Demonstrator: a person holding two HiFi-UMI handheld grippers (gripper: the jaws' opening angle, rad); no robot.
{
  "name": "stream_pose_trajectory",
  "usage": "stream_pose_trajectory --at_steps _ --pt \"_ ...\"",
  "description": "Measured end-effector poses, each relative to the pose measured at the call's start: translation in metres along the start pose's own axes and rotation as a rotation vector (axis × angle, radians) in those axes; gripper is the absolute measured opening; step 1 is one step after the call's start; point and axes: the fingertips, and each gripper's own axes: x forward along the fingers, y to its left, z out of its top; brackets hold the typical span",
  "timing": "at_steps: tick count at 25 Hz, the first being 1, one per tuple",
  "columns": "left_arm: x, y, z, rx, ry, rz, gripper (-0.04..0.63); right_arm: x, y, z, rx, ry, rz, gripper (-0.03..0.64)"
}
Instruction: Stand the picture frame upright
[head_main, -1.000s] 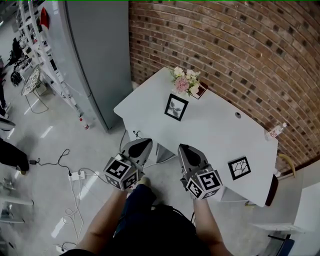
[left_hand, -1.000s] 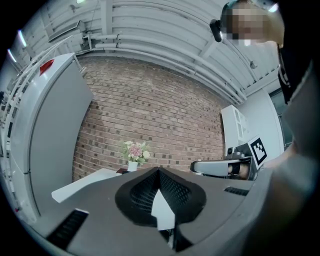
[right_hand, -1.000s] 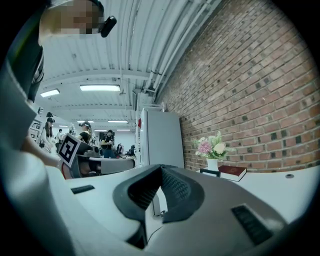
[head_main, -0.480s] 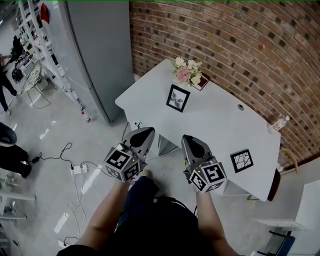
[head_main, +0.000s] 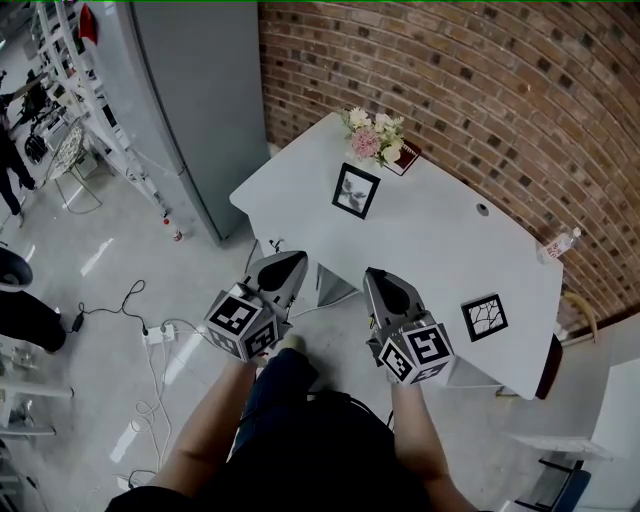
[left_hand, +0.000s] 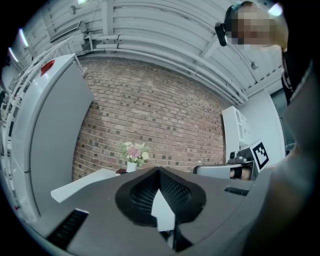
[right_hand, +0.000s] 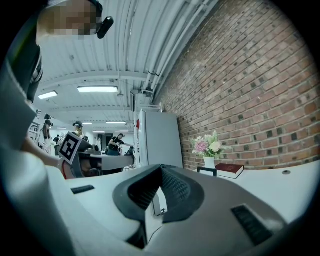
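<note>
a workshop-like lab hall: brick wall (head_main: 450, 80), ceiling pipes (left_hand: 150, 47), floor cables (head_main: 152, 337), metal racks (head_main: 75, 90).

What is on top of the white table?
Flowers, a red book partly covered by the blooms, a frame beside the flowers, and a second frame toward the right end. The covered part of the book cannot be seen.

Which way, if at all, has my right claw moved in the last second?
No. The right claw sits as far from the flat picture frame on the table as before; only the camera view shifted.
</note>
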Motion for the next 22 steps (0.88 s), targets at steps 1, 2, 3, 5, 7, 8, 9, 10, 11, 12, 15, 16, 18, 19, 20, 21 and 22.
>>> stream_pose_trajectory --at_steps 1,2,3,5,7,8,9,10,11,12,15,16,18,19,20,21,22 --pt "0.000 -0.001 0.000 0.000 0.001 -0.002 0.000 -0.001 0.000 0.000 0.002 -0.001 -0.001 0.002" --pt "0.000 -0.002 0.000 0.000 0.001 -0.003 0.000 -0.002 -0.001 0.000 0.003 -0.002 -0.002 0.002" --pt "0.000 -0.003 -0.001 0.000 0.002 -0.004 0.000 -0.002 -0.001 0.000 0.004 -0.002 -0.002 0.002" --pt "0.000 -0.004 -0.003 -0.002 0.006 -0.005 0.000 -0.004 -0.002 -0.001 0.005 -0.003 -0.004 0.002" --pt "-0.001 -0.005 -0.004 -0.002 0.010 -0.005 0.001 -0.005 -0.002 -0.002 0.008 -0.004 -0.005 0.002" --pt "-0.001 -0.006 -0.004 -0.002 0.011 -0.006 0.000 -0.006 -0.002 -0.002 0.010 -0.005 -0.005 0.002" --pt "-0.001 -0.006 -0.004 -0.002 0.012 -0.006 0.001 -0.007 -0.003 -0.002 0.011 -0.006 -0.005 0.002" --pt "0.000 -0.007 -0.004 -0.003 0.014 -0.006 0.000 -0.007 -0.003 -0.002 0.011 -0.008 -0.005 0.002" --pt "0.000 -0.007 -0.005 -0.004 0.015 -0.006 0.000 -0.008 -0.004 -0.001 0.012 -0.009 -0.005 0.002" --pt "0.000 -0.007 -0.005 -0.004 0.017 -0.006 0.001 -0.009 -0.004 -0.001 0.014 -0.012 -0.005 0.003" --pt "0.001 -0.009 -0.005 -0.001 0.020 -0.006 0.000 -0.011 -0.006 -0.001 0.020 -0.018 -0.006 0.003" --pt "0.001 -0.009 -0.005 0.000 0.021 -0.008 0.000 -0.012 -0.006 0.000 0.021 -0.020 -0.007 0.002" --pt "0.004 -0.010 -0.005 0.003 0.020 -0.013 0.000 -0.012 -0.008 0.000 0.021 -0.023 -0.007 0.002" --pt "0.006 -0.010 -0.005 0.005 0.019 -0.015 0.000 -0.012 -0.010 0.000 0.021 -0.024 -0.007 0.002" --pt "0.008 -0.010 -0.006 0.006 0.019 -0.016 0.001 -0.012 -0.011 0.000 0.021 -0.024 -0.007 0.002" --pt "0.010 -0.011 -0.006 0.007 0.019 -0.017 0.000 -0.012 -0.013 -0.001 0.022 -0.025 -0.007 0.002" --pt "0.011 -0.011 -0.007 0.007 0.020 -0.018 0.000 -0.012 -0.014 -0.001 0.024 -0.026 -0.008 0.003"
